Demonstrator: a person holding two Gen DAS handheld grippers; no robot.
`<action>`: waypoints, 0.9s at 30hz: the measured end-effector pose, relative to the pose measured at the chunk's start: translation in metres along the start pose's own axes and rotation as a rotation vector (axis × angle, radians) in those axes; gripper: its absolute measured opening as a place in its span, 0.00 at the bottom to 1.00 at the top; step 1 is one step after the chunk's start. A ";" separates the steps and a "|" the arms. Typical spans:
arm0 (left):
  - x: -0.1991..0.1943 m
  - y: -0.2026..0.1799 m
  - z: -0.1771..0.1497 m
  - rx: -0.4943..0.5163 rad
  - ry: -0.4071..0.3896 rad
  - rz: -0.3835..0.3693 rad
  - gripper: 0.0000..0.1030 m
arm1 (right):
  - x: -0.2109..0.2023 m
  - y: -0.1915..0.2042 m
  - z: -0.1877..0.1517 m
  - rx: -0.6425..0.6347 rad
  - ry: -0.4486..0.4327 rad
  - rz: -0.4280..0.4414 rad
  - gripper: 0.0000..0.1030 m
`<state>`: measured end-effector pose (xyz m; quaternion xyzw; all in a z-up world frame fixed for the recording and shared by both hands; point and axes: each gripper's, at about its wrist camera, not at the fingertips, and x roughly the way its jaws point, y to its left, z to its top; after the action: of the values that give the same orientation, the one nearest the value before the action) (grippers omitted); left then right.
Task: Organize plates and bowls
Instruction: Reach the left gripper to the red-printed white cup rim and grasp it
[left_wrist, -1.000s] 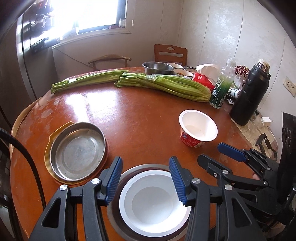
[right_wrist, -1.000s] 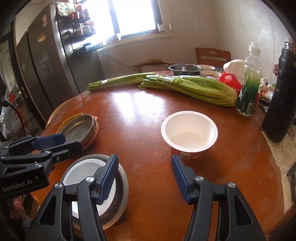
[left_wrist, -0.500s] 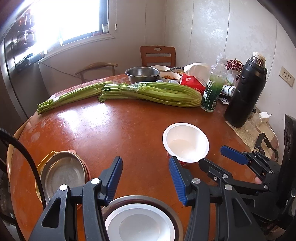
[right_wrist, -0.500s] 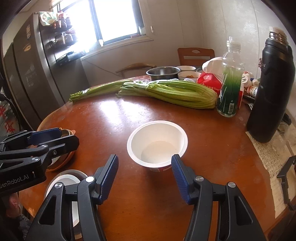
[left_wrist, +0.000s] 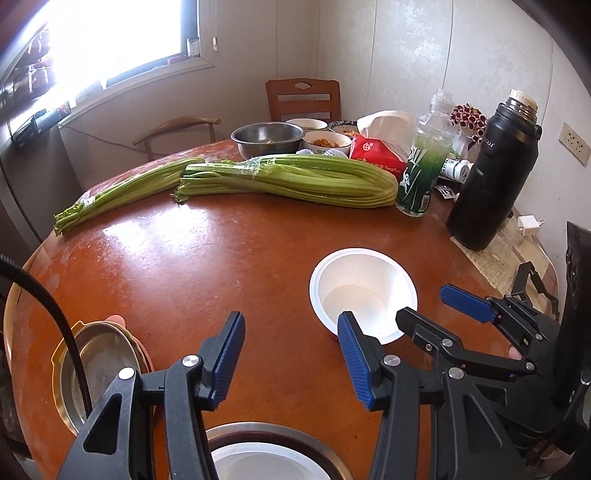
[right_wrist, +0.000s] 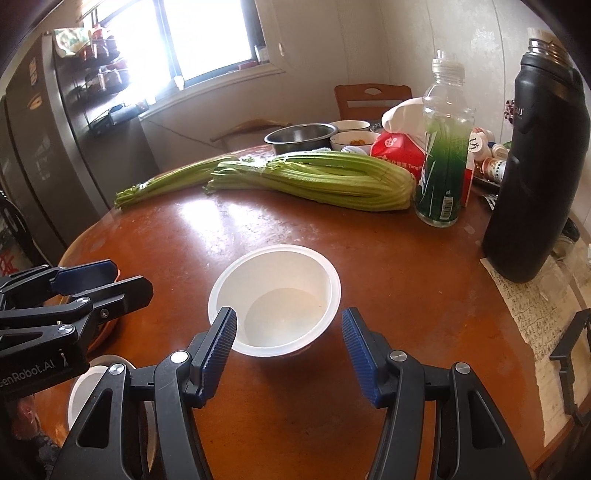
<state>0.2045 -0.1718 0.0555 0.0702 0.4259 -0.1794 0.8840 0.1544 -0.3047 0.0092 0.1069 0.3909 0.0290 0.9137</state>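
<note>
A white paper bowl with a red outside stands upright on the round wooden table. My right gripper is open, its blue fingertips on either side of the bowl's near rim without pressing it. My left gripper is open over bare table with nothing between its fingers, and the paper bowl sits just ahead of its right finger. Beneath it a white bowl rests on a metal plate. A steel dish lies stacked on a gold-rimmed plate at the left edge. The right gripper shows beside the bowl.
Two celery bundles lie across the far half of the table. Behind them are a steel bowl, small food bowls and a red tissue pack. A green bottle and a black thermos stand right, above papers.
Both grippers have travelled to the right over the table. The paper bowl now lies between the right fingertips, and the white bowl on its metal plate has slid to the bottom edge of the left view.
</note>
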 end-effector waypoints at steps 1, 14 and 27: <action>0.003 0.000 0.001 0.000 0.005 -0.001 0.51 | 0.002 -0.001 0.000 0.002 0.004 -0.001 0.59; 0.037 -0.001 0.011 -0.010 0.059 -0.040 0.50 | 0.028 -0.007 0.002 0.014 0.059 0.010 0.60; 0.056 0.006 0.015 -0.038 0.094 -0.077 0.50 | 0.046 0.007 -0.001 -0.011 0.098 0.049 0.60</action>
<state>0.2494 -0.1846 0.0214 0.0455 0.4726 -0.2016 0.8567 0.1852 -0.2917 -0.0225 0.1099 0.4323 0.0587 0.8931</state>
